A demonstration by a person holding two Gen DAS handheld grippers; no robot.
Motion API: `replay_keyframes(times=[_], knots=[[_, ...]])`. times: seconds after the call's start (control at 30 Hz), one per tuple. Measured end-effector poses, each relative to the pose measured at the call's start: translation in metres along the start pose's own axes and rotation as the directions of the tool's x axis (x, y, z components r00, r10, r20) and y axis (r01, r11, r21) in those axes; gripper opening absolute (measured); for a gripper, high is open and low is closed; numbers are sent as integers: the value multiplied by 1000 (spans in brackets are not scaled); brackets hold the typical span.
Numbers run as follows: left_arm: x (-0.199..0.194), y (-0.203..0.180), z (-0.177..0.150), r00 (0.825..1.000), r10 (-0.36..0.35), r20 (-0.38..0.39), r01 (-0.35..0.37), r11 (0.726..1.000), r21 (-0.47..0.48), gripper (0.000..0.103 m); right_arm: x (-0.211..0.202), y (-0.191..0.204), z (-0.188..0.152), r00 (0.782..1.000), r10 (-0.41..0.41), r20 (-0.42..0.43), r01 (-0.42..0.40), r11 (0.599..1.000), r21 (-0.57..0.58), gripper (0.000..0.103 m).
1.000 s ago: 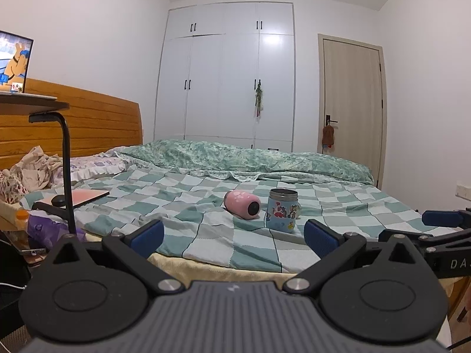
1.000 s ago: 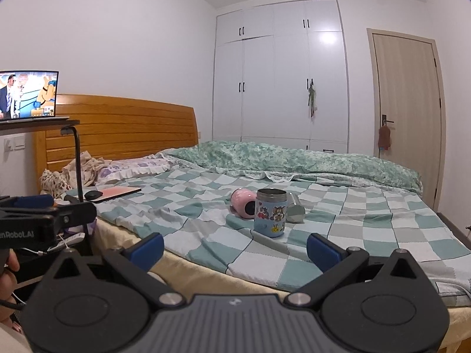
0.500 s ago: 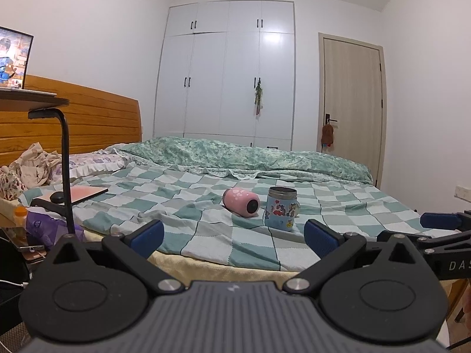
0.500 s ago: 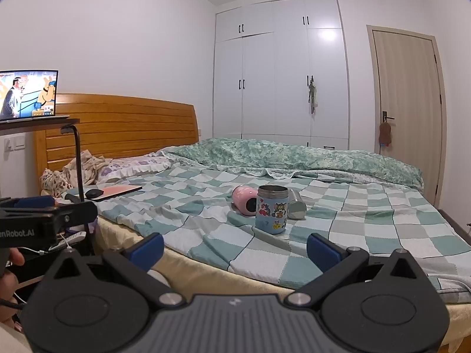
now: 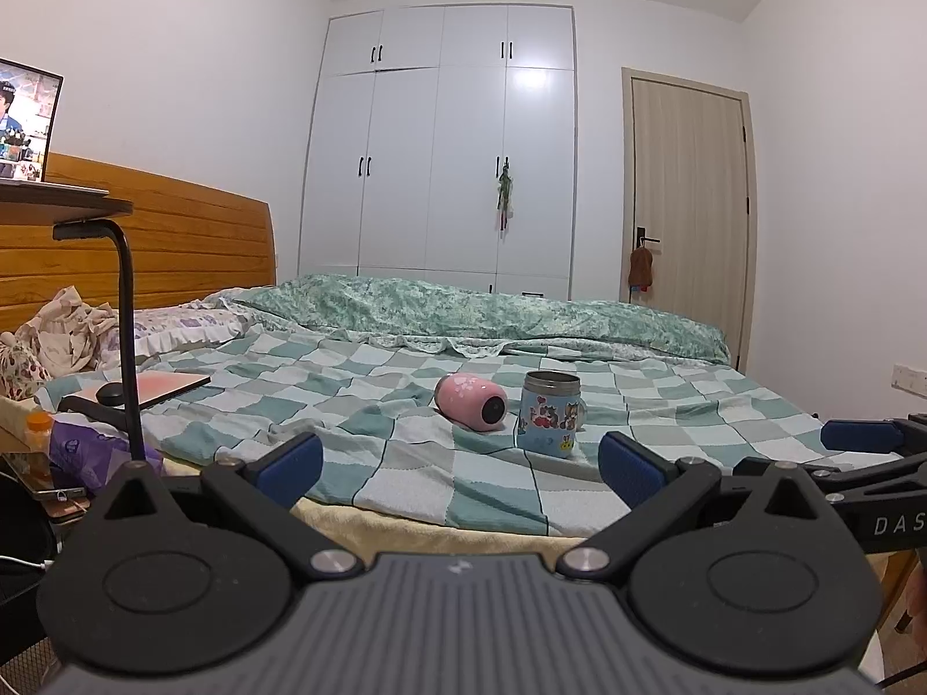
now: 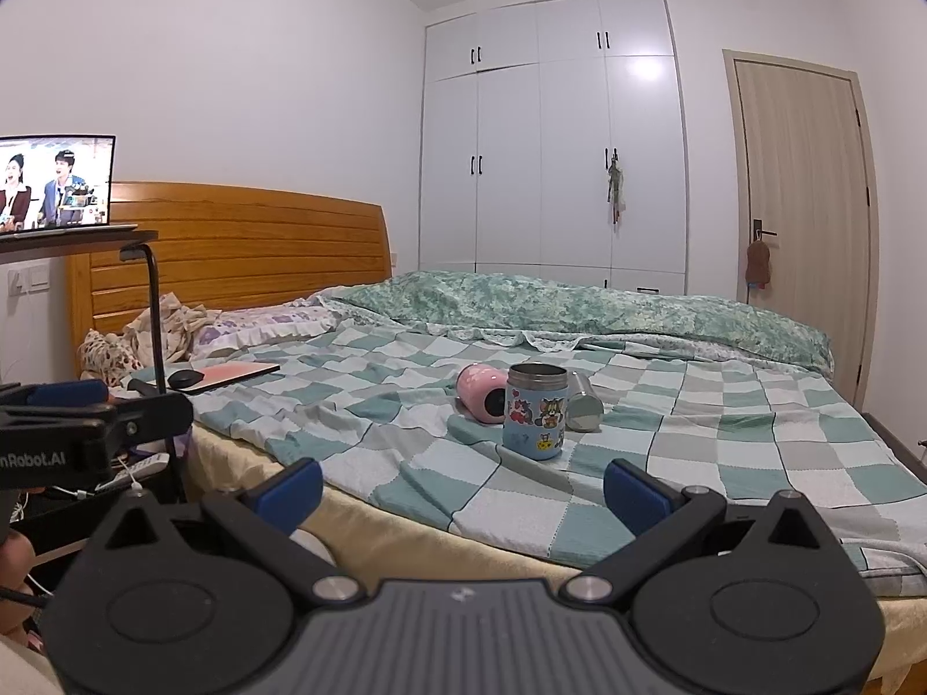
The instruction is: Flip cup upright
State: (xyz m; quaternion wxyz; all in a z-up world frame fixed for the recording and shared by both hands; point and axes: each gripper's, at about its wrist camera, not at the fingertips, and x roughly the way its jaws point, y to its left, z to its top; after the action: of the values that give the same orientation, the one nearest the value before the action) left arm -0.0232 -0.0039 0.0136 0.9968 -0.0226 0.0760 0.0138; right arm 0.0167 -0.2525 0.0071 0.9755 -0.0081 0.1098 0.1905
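Right wrist: pink cup sideways

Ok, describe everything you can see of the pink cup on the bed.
The pink cup is a rounded, glossy-looking pink cylinder with faint pale flower prints. It lies on its side on the checked blanket, dark round end toward the cameras. It sits just left of the upright cartoon cup; contact between them is unclear. Neither gripper touches it.

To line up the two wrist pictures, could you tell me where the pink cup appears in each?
Left wrist: the pink cup lies on its side at centre, just left of the cartoon mug.
Right wrist: the pink cup lies at centre, partly behind the mug's left edge.
Shared landmark: the cartoon mug, standing upright on the checked blanket.
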Motion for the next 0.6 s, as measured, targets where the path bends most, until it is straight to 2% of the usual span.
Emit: replay_keyframes(times=[0.6], knots=[[0, 0, 0, 1000, 1, 1, -1, 1000, 0, 103, 0, -1, -1, 1000, -2, -2, 2, 1000, 3, 103]])
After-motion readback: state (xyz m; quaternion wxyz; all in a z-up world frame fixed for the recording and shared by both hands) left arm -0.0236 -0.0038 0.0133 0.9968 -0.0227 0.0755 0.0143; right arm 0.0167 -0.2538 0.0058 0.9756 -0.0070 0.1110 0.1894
